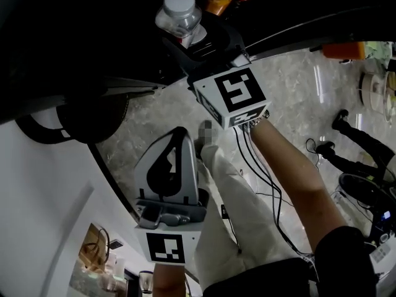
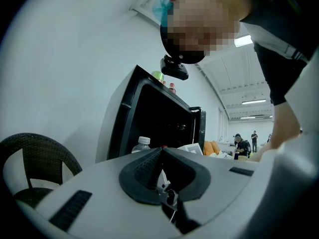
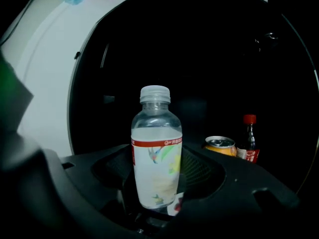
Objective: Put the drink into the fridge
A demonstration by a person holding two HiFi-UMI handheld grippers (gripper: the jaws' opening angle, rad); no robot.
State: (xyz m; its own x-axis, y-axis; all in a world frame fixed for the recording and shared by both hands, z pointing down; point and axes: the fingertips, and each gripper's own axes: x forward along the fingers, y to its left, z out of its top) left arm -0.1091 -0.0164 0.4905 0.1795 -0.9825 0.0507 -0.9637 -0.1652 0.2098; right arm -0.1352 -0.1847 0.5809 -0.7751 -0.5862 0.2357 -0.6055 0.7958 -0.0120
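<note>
While the right gripper clamps the drink bottle upright at the mouth of the dark fridge and the left gripper sits closed and empty, the carry-in looks under way, and the next move likely needs a free spot clear of the can.

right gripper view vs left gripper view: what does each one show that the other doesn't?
Only the right gripper view: an orange can and a red-capped bottle in the dark fridge, and the right tongs shut on the clear bottle.
Only the left gripper view: a dark chair, the fridge's open door, drinks on its top, people far back, and the left tongs, shut and empty.
Both: the clear bottle and the fridge.
</note>
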